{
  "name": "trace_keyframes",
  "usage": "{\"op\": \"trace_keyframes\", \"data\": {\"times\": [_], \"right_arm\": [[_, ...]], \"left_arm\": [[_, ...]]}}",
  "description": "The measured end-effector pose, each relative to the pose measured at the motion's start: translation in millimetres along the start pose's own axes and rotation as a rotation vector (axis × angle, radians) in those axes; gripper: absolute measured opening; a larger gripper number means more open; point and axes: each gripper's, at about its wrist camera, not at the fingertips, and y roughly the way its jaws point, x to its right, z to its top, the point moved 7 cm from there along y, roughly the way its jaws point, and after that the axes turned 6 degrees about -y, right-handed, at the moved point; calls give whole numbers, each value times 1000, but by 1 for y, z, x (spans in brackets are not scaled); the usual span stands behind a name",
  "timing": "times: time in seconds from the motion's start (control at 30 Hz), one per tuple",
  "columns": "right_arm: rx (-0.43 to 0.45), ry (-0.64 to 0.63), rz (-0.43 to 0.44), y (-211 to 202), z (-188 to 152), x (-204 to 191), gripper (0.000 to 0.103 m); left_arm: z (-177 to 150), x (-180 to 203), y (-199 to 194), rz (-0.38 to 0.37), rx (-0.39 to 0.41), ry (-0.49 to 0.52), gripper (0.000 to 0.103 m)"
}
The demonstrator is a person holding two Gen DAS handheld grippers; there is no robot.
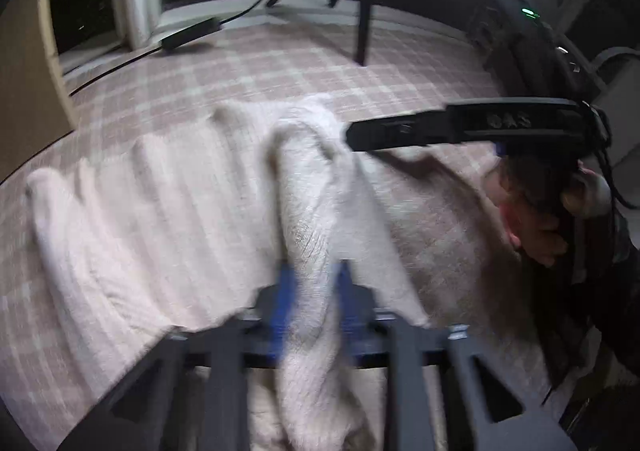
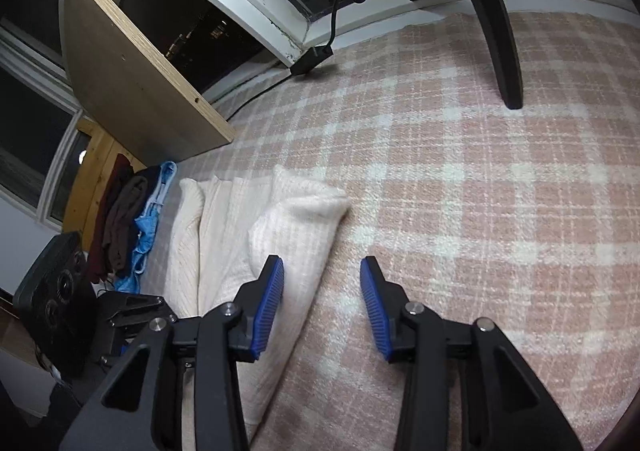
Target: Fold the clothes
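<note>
A cream knit sweater [image 1: 160, 219] lies spread on a pink plaid blanket [image 1: 280, 67]. My left gripper [image 1: 314, 291] is shut on a raised ridge of the sweater, and the cloth runs up between its blue pads [image 1: 286, 291]. In the same blurred view my right gripper [image 1: 360, 133] reaches in from the right over the sweater's far corner, held by a person's hand [image 1: 536, 227]. In the right wrist view the right gripper [image 2: 322, 291] stands open just above the sweater's [image 2: 240, 243] folded corner. Its left pad [image 2: 272, 303] is over the cloth, its right pad over the blanket [image 2: 480, 191], and nothing is pinched.
A pile of dark red, brown and blue clothes [image 2: 124, 223] lies left of the sweater. A wooden board [image 2: 136, 63] leans at the back left. A black power adapter [image 2: 312, 59] with its cable and a black furniture leg [image 2: 500, 35] stand on the blanket's far side by the window.
</note>
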Motion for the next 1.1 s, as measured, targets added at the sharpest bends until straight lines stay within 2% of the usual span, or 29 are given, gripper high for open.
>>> {"op": "trace_keyframes", "data": {"times": [0.07, 0.17, 0.3, 0.43, 0.47, 0.53, 0.57, 0.6, 0.63, 0.67, 0.77, 0.8, 0.83, 0.87, 0.9, 1.0, 1.07, 1.1], "right_arm": [[10, 5, 2, -1, 1, 0, 42], [30, -7, 26, 0, 4, -3, 48], [22, -41, 50, 15, 13, -14, 49], [18, -80, 28, 24, 20, -21, 47], [15, -80, 34, 24, 21, -23, 43], [21, -91, 46, 21, 23, -27, 42], [31, -96, 35, 18, 25, -27, 43], [38, -92, 28, 17, 27, -26, 52], [38, -81, 29, 18, 28, -24, 54], [30, -71, 32, 21, 28, -21, 54], [18, -72, 49, 27, 25, -21, 54], [18, -81, 52, 27, 24, -22, 49], [10, -94, 60, 29, 23, -25, 40], [2, -106, 67, 30, 21, -27, 18], [-2, -123, 61, 31, 20, -29, 8], [8, -189, -31, 31, 19, -32, 7], [-9, -198, -86, 33, 18, -28, 9], [-23, -196, -92, 33, 17, -26, 10]], "left_arm": [[-1, 3, -10, 22, 32, 17, 7], [1, -2, -37, -30, 128, -56, 7], [-7, -21, -11, 33, 56, -97, 9], [-7, -26, -9, 4, 68, -127, 9], [-7, -26, -10, 4, 69, -127, 9], [-7, -24, -15, -5, 86, -137, 8], [-6, -23, -20, -19, 104, -151, 8], [-6, -23, -26, -25, 117, -157, 7], [-5, -24, -30, -25, 137, -165, 7], [-4, -25, -30, -34, 142, -180, 7], [-9, -32, -16, 14, 99, -189, 8], [-10, -34, -16, 10, 103, -203, 8], [-11, -36, -16, 2, 110, -219, 8], [-12, -38, -17, -6, 116, -236, 8], [-12, -38, -17, -3, 117, -237, 8], [-5, -29, -29, 46, 101, -210, 13], [1, -30, -55, 49, 162, -214, 16], [4, -33, -72, 53, 204, -217, 24]]}}
